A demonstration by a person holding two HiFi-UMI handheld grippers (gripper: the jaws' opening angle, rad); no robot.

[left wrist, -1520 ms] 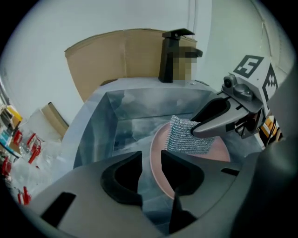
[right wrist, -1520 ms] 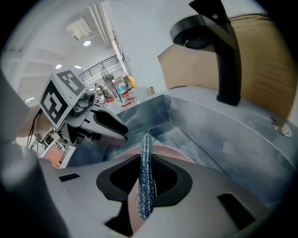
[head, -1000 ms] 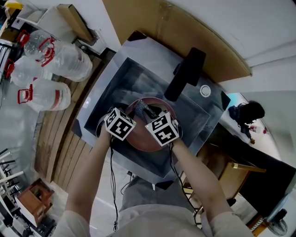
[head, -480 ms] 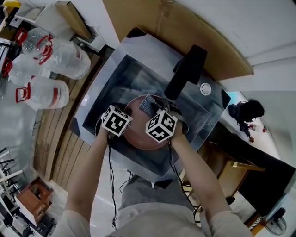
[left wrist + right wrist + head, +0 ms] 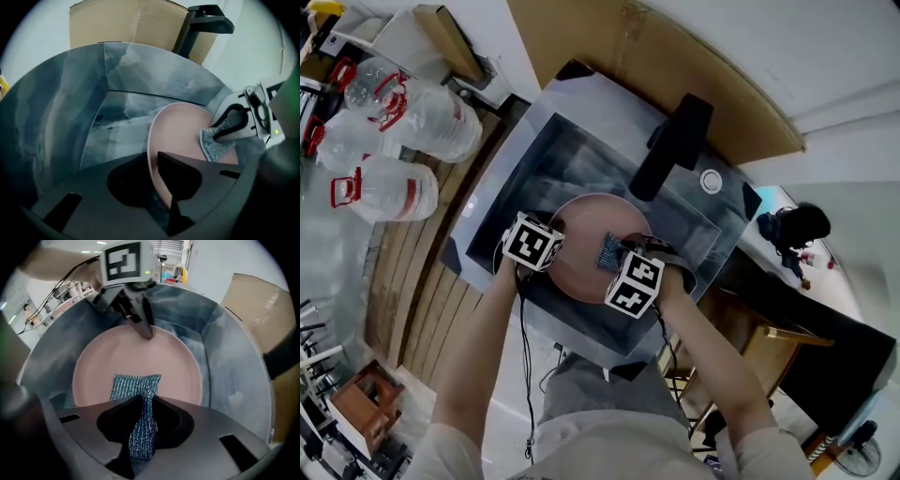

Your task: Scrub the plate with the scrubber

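Two hand-held grippers work over the sink just in front of the person. The right hand-held gripper (image 5: 144, 422) has its jaws closed on the scrubber (image 5: 136, 387). This is a blue-silver mesh pad, pinched by one end so that its free end lies spread on the near half of the plate (image 5: 581, 225). Across the dish, the left hand-held gripper (image 5: 146, 330) has just been closing its jaws with the plate's rim between them. They now look nipped onto that rim, about half closed, steadying the pink dish. The plate sits down in the basin of the steel sink (image 5: 548, 155); I cannot tell whether it lies flat or is tipped up a little. Beyond it stands the black tap (image 5: 670, 150), and behind that a sheet of cardboard (image 5: 675, 56) leans at the wall.

The step in hand seems to be the scrubbing stroke itself. Because the pad is floppy and held by one end, it probably needs pressing down so more mesh meets the dish. Overlapping sweeps from the middle out to the rim should cover it. The left grip should stay firm so the plate neither spins nor slides. The right jaw tips are best kept off the plate's face and clear of the left jaws.
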